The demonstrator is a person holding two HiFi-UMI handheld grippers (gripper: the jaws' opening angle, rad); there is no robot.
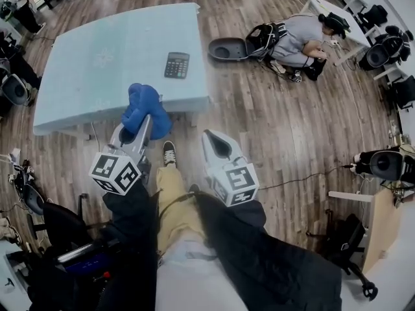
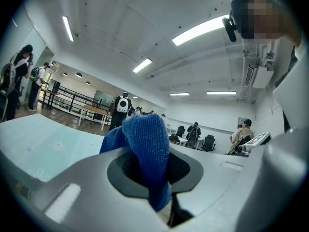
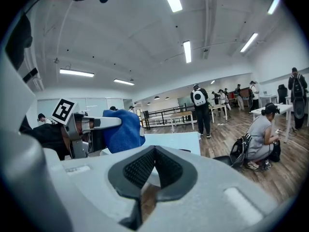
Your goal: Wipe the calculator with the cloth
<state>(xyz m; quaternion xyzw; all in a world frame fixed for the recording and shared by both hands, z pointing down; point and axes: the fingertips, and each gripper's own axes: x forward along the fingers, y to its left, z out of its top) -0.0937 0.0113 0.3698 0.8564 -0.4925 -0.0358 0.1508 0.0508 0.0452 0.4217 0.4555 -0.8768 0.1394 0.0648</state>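
A dark calculator (image 1: 176, 65) lies flat on the pale blue table (image 1: 97, 63), toward its right side. My left gripper (image 1: 144, 123) is shut on a bunched blue cloth (image 1: 144, 110), held above the table's front edge, well short of the calculator. In the left gripper view the blue cloth (image 2: 145, 153) fills the space between the jaws. My right gripper (image 1: 217, 146) hangs over the wooden floor to the right of the table, shut with nothing in it. In the right gripper view the cloth (image 3: 123, 129) and the left gripper (image 3: 89, 124) appear at the left.
A person (image 1: 298, 41) crouches on the floor at the right beside a dark open case (image 1: 227, 49). White desks (image 1: 337, 18) and office chairs (image 1: 379, 54) stand at the far right. My own leg and shoe (image 1: 169, 153) are below the table's edge.
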